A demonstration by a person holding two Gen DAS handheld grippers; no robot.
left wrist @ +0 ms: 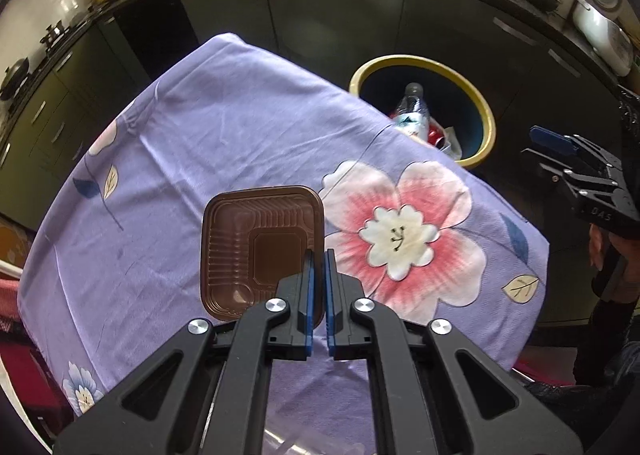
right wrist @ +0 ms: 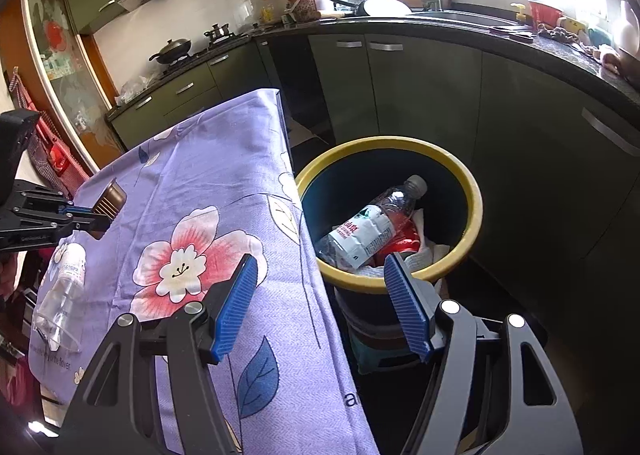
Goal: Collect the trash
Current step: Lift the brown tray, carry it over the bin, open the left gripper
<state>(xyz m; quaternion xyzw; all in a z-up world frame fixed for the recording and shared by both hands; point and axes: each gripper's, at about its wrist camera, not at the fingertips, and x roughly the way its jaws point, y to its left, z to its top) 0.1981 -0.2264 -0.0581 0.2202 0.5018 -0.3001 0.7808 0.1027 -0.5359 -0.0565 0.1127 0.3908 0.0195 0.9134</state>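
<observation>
The brown plastic tray hangs pinched by one rim in the left tongs, whose blue pads are closed tight on it; it is lifted clear of the purple flowered cloth covering the counter. In the right wrist view the same tray sits above the cloth's left part, with an empty clear bottle lying on the cloth just below it, near that edge. The yellow-rimmed bin stands on the floor just beside the counter's right edge, a water bottle and red wrapper inside. The right tongs hang wide apart and empty, straddling the cloth's edge and the bin's rim. Dark cabinets stand beyond the bin.
</observation>
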